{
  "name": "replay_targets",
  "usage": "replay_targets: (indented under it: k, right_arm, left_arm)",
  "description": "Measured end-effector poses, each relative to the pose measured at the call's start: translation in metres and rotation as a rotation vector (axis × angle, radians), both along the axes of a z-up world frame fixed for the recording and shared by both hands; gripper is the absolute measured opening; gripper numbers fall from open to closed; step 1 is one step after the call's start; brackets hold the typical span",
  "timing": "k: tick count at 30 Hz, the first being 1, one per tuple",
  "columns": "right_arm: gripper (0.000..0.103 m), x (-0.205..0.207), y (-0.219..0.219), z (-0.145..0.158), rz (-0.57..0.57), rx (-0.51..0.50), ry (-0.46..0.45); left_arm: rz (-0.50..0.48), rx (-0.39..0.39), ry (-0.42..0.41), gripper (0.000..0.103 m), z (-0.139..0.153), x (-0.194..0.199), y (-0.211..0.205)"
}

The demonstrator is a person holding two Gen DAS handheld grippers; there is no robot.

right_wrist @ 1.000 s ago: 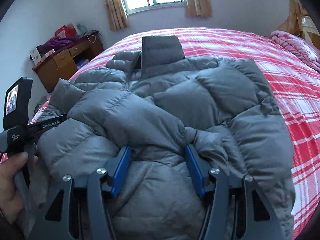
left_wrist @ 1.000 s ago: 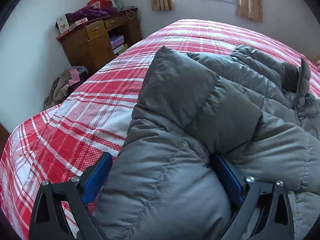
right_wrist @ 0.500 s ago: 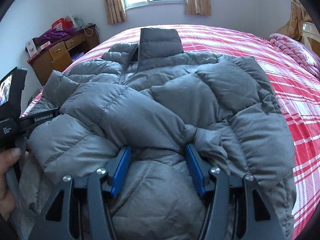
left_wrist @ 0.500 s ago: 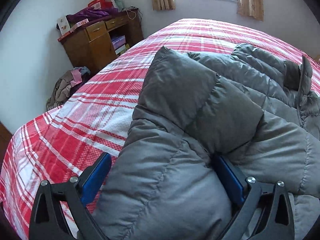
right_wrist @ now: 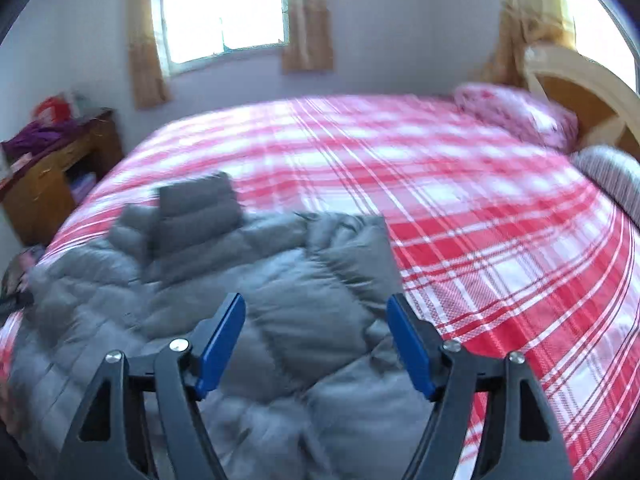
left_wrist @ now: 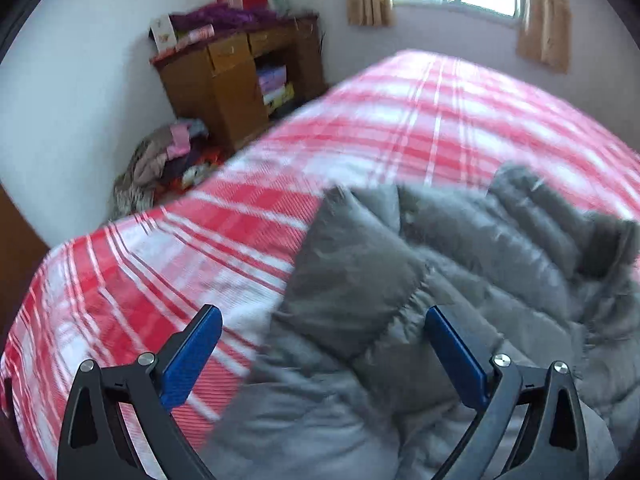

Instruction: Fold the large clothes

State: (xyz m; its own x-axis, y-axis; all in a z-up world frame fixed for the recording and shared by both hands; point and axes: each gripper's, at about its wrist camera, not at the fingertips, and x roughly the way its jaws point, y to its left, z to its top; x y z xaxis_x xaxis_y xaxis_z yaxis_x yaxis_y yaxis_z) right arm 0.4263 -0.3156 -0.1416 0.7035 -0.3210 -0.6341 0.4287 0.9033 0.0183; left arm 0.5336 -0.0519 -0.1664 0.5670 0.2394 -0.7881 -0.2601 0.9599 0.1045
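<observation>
A grey puffer jacket lies on the red plaid bed, its sleeves folded across the body and its collar pointing to the far side. My left gripper is open and empty, raised above the jacket's left edge. My right gripper is open and empty, raised above the jacket's right half. Both views are blurred by motion.
A wooden desk with clutter stands by the far left wall, with a clothes pile on the floor beside it. A pink pillow and a headboard are at the right. A window is on the far wall.
Both grippers have let go of the jacket folds, opened wider, and pulled up and back from it. The jacket stays on the bed.
</observation>
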Motion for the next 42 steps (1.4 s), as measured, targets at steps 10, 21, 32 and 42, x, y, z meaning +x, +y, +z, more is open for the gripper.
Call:
replay_targets:
  k: [10,21,32,42]
  right_arm:
    - [0.08,0.029,-0.015,-0.06,-0.002,0.019,0.126]
    - [0.084,0.036,-0.012,-0.064,0.006,0.013,0.164]
    - [0.096,0.09,-0.008,0.031,0.119,0.161,0.055]
    - [0.094,0.196,-0.007,0.01,0.066,0.349,0.099]
  left_arm:
    - [-0.009,-0.044,-0.001,0.102,-0.04,0.004,0.001]
    - [-0.043,-0.098,0.048,0.102,-0.025,0.007,0.011]
    - [-0.041,-0.065,-0.047,0.102,0.012,0.04,0.031]
    - [-0.098,-0.039,-0.01,0.102,-0.019,0.033,0.034]
